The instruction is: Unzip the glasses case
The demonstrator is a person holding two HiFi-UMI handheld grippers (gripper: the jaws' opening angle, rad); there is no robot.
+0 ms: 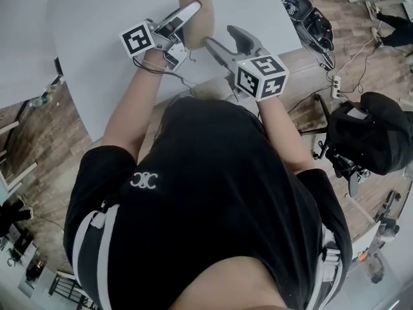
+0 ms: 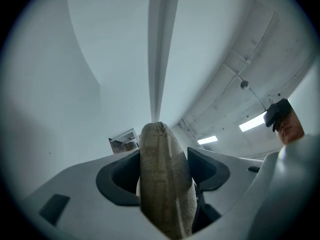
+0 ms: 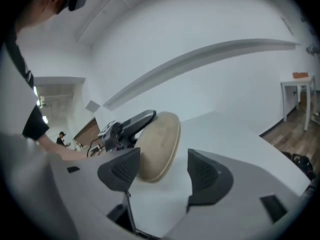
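Here, tan oval glasses case [image 1: 205,21], fabric-covered, clamped in left gripper [image 2: 165,166]

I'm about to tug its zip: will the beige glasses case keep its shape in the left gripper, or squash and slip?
Probably stiff: the glasses case looks rounded between the left gripper's jaws, no dent showing. Its felt-like cloth looks grippy, so slipping seems unlikely.

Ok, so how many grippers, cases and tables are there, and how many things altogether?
grippers: 2 (left gripper, right gripper)
glasses case: 1
table: 1
total: 4
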